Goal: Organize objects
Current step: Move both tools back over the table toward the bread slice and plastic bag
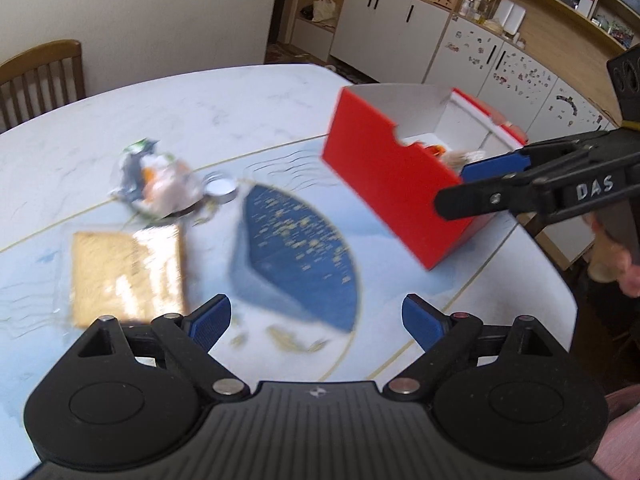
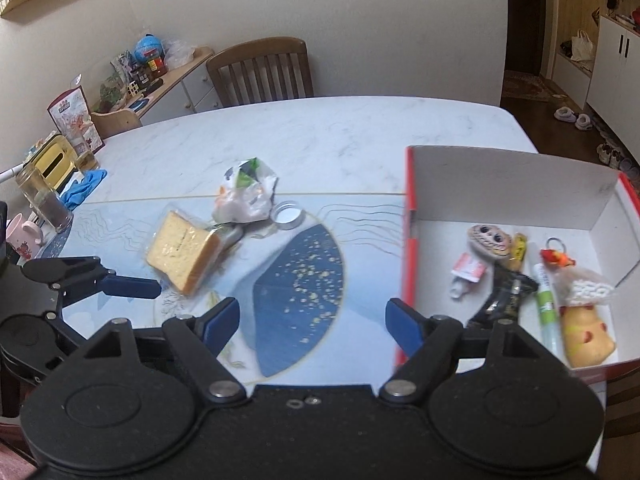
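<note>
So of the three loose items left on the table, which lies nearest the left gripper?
The wrapped bread slice: the left gripper hovers right beside it, while the crumpled packet and metal lid lie farther off.

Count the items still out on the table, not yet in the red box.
3: wrapped bread nearest the left gripper, a crumpled bag behind it, and a metal lid right of the bag. Something grey pokes out beneath the bag.

Wooden chair (image 2: 262, 70) behind table; pink mug (image 2: 25, 236) at edge
</note>
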The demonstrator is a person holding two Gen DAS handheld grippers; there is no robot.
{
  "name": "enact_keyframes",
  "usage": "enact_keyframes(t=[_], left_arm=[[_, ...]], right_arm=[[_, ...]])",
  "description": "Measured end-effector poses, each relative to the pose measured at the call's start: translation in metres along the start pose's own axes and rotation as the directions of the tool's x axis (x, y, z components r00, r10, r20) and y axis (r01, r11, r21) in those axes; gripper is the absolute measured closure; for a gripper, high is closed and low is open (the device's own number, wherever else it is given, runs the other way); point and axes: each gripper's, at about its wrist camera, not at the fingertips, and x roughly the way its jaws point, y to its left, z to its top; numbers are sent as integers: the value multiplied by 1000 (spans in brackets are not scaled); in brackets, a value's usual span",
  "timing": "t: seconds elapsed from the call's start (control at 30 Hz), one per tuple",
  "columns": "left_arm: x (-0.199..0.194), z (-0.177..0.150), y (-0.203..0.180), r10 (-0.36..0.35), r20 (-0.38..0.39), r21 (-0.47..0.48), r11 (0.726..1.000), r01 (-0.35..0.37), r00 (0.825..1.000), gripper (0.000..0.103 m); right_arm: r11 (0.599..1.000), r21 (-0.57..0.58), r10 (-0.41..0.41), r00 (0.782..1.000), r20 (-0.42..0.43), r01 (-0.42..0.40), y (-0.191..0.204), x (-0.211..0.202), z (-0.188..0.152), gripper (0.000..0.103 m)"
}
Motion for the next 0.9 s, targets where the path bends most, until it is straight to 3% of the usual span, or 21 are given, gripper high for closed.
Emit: enact_keyframes(t=[0.23,0.37,0.47,0.53,0.67,0.83,0.9], left_arm=[[-3,-12,48,142,-16,110,984,-139,990,10],[0,-15,76,109,-23,138,985,-105,994,10],[2,-16,82,95,-14,260,962,-88,995,10],[4,-17,79,90,4,396,914,-84,996,10],[13,-21,73,88,26,635,768,-85,996,10],[23,-9,80,71,33,763,643,-71,997,10],[26,-1,84,57,21,794,606,-52,998,10]], right_arm=[[1000,12,-10,999,-32,10,22,16,1,23],[1000,14,-18,999,-52,19,31,25,2,23],[1000,18,-24,997,-68,25,36,31,2,23],[999,18,-28,997,-78,30,38,34,3,23],[999,22,-36,994,-99,38,41,40,3,23],[998,33,-45,992,-122,49,43,47,2,23],[998,39,-48,990,-131,54,43,49,2,23]])
